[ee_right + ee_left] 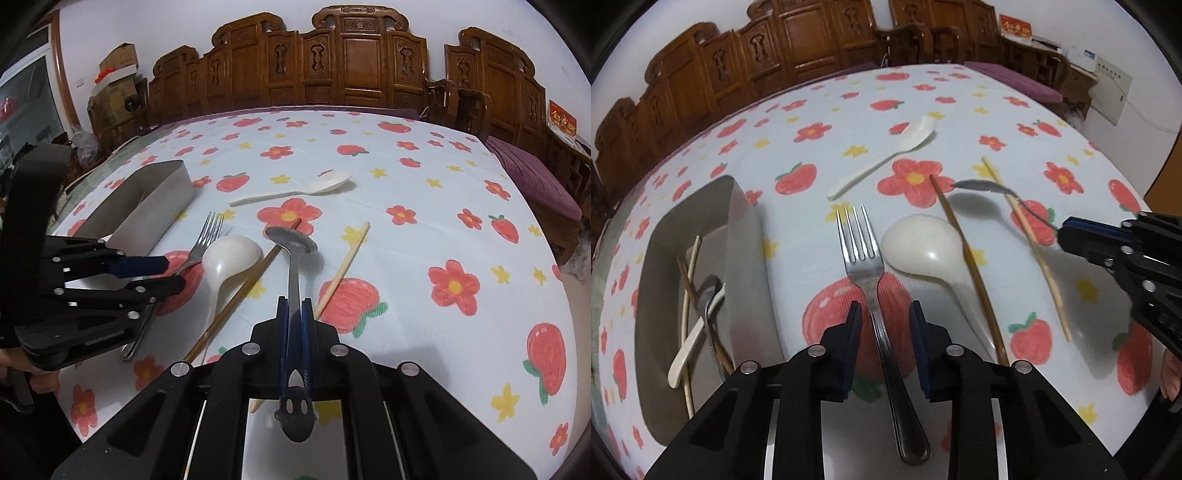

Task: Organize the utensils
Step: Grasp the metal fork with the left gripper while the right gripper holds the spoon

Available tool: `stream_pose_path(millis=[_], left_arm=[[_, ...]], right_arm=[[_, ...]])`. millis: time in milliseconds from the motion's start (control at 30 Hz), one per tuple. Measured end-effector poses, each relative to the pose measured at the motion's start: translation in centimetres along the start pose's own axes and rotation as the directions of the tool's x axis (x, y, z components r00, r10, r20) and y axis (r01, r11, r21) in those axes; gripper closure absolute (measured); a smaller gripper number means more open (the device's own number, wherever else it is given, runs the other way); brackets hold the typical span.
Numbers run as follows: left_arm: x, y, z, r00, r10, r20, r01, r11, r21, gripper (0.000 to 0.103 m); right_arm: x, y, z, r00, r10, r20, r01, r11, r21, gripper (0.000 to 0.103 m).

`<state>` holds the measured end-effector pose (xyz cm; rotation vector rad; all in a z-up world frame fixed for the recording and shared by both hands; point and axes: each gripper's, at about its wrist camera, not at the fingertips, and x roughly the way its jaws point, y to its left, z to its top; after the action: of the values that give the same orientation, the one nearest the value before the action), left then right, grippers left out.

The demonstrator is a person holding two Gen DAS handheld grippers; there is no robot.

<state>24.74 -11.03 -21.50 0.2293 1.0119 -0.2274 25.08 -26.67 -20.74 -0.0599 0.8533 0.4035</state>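
My left gripper [882, 310] is open, its fingers on either side of a metal fork [866, 266] that lies on the flowered tablecloth. My right gripper [293, 306] is shut on a metal spoon [293, 243] and holds it above the table; the spoon also shows in the left wrist view [982, 186]. A grey metal tray [746, 236] at the left holds chopsticks, a metal spoon and a white spoon [690, 347]. A big white ladle spoon [923, 247], a small white spoon [886, 158], a dark chopstick [964, 258] and a pale chopstick [1030, 251] lie on the cloth.
Carved wooden chairs [332, 66] line the far edge of the table. A purple cushion [535, 177] lies at the right. Cardboard boxes [118, 74] stand at the back left. The tray also shows in the right wrist view [147, 206].
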Motion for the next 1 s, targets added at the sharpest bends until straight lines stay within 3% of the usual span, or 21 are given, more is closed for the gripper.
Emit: stream_pose_path(millis=[67, 367, 500, 1000], left_arm=[[0.3, 0.2, 0.0, 1.000, -0.008, -0.009, 0.007, 1.000, -0.011, 0.087], [1.1, 0.7, 0.4, 0.999, -0.021, -0.041, 0.019, 0.999, -0.051, 0.087], [1.0, 0.9, 0.2, 0.999, -0.029, -0.037, 0.026, 0.998, -0.060, 0.097], [-3.4, 2.4, 0.7, 0.998, -0.026, 0.052, 0.030, 0.997, -0.069, 0.097]], right_arm=[[0.0, 0.0, 0.0, 1.000, 0.002, 0.000, -0.002, 1.000, 0.000, 0.095], [0.0, 0.4, 0.0, 1.000, 0.000, -0.005, 0.000, 1.000, -0.004, 0.095], [-0.1, 0.5, 0.0, 1.000, 0.000, 0.001, 0.000, 1.000, -0.003, 0.095], [-1.9, 1.6, 0.8, 0.998, 0.014, 0.066, -0.013, 1.000, -0.007, 0.095]])
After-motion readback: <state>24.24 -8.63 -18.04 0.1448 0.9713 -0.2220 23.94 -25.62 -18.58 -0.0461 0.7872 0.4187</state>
